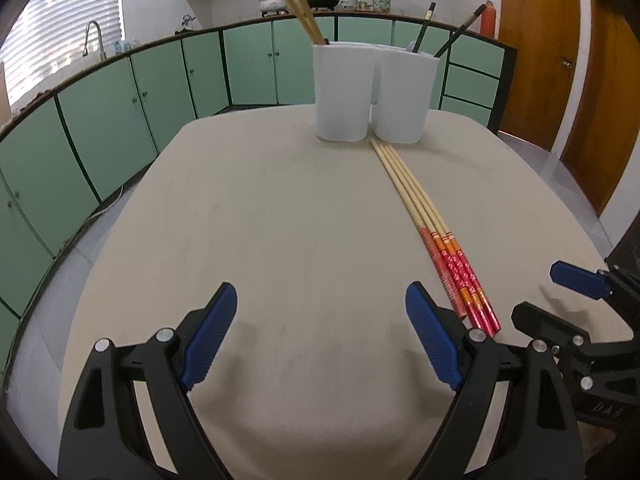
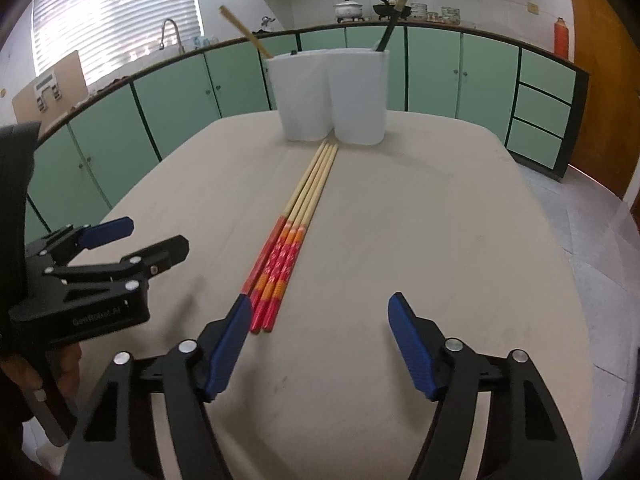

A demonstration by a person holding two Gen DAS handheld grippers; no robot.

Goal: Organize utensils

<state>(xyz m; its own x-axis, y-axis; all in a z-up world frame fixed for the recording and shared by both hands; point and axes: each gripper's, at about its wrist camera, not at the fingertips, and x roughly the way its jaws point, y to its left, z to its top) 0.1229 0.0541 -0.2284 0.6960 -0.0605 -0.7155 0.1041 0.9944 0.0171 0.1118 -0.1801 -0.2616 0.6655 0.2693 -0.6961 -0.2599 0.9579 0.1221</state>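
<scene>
Chopsticks [image 2: 298, 224] lie bundled side by side on the table [image 2: 440, 240], tips touching the foot of the white holder [image 2: 332, 92], red handles nearest us, easy to grab. The holder already carries bamboo sticks [image 1: 298, 10] left and dark ones [image 1: 424, 28] right, apparently sorted by kind. Right gripper [image 2: 320, 344] gapes wide, holding nothing, its left finger beside the handles. Left gripper [image 1: 322, 336] also wide and empty, just left of the bundle.
</scene>
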